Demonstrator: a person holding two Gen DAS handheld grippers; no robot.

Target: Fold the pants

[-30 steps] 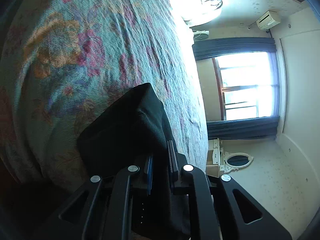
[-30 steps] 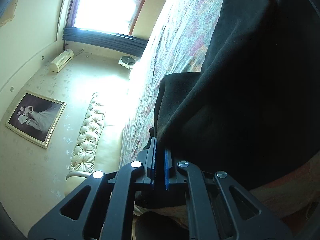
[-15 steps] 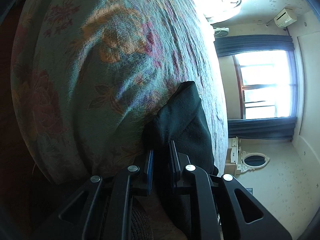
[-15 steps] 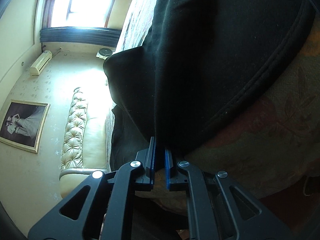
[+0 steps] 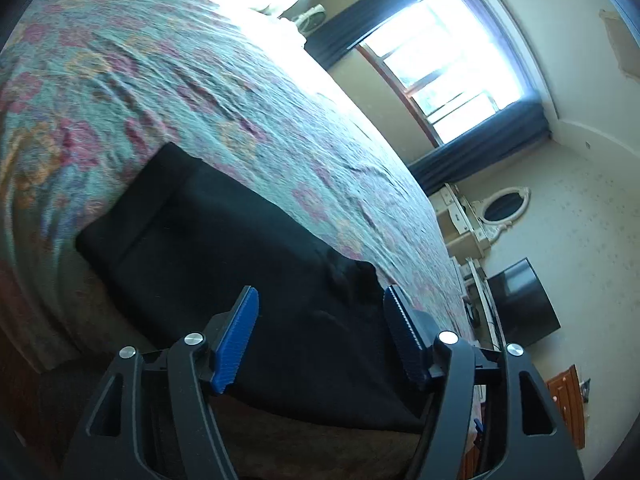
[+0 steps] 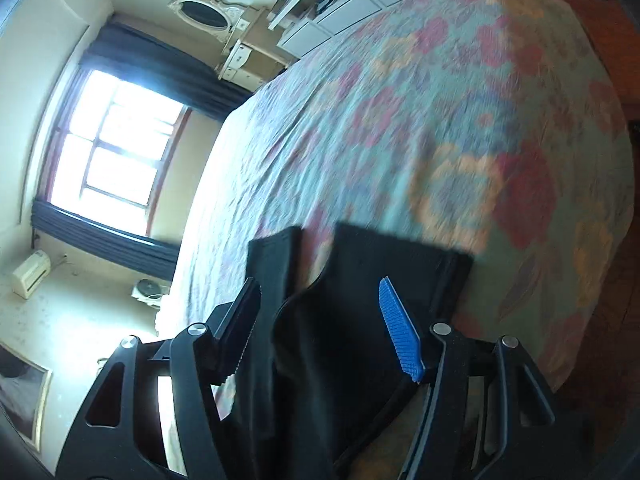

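Black pants lie spread along the near edge of a bed with a floral teal cover. My left gripper is open and empty, its blue-padded fingers apart just above the cloth. In the right wrist view the pants show two hemmed ends lying side by side on the bed cover. My right gripper is open and empty, hovering over these ends. The view is motion-blurred.
A bright window with dark blue curtains is beyond the bed. A white dresser with an oval mirror and a dark screen stand by the wall. A wooden floor runs past the bed's foot.
Both grippers were shut on the pants and have let go. Both are now open and drawn back, and the pants lie flat on the bed.
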